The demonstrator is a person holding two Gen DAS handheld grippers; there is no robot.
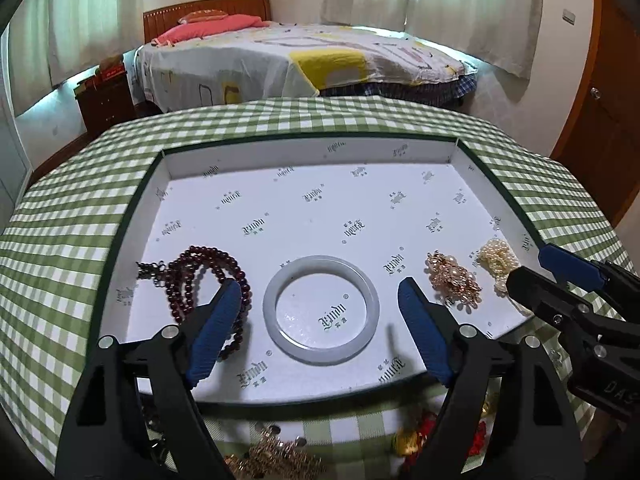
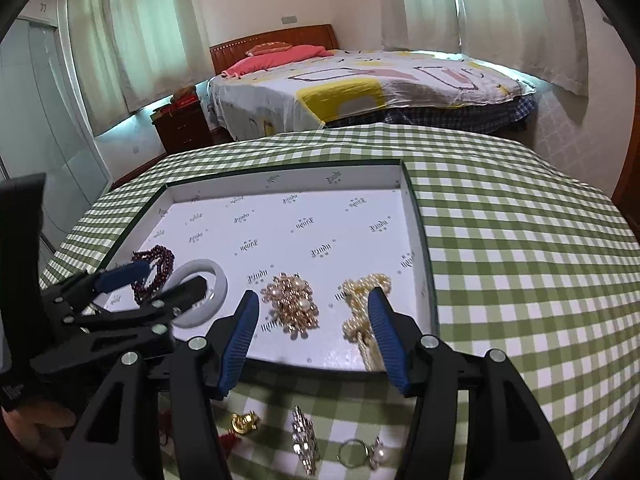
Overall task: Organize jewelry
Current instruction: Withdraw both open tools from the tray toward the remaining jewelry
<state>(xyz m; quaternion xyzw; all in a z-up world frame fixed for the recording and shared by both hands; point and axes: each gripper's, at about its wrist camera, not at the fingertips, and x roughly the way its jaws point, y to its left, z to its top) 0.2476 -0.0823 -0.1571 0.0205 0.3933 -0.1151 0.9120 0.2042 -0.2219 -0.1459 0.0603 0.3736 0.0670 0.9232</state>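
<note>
A shallow white printed tray (image 1: pixel 320 156) (image 2: pixel 420 240) lies on the green checked table. In it lie a dark red bead necklace (image 1: pixel 196 272) (image 2: pixel 156 264), a pale jade bangle (image 1: pixel 320 312) (image 2: pixel 218 280), a gold pearl brooch (image 1: pixel 454 276) (image 2: pixel 292 304) and a cream pearl strand (image 1: pixel 496 258) (image 2: pixel 360 304). My left gripper (image 1: pixel 320 292) (image 2: pixel 160 276) is open and empty, its fingers either side of the bangle. My right gripper (image 2: pixel 314 302) (image 1: pixel 532 268) is open and empty over the tray's near right part, one finger beside the pearl strand.
In front of the tray, on the cloth, lie a gold charm (image 2: pixel 244 422), a crystal brooch (image 2: pixel 304 440), a pearl ring (image 2: pixel 360 454), red-and-gold pieces (image 1: pixel 416 436) and a gold chain heap (image 1: pixel 276 460). A bed (image 1: pixel 304 64) stands beyond the table.
</note>
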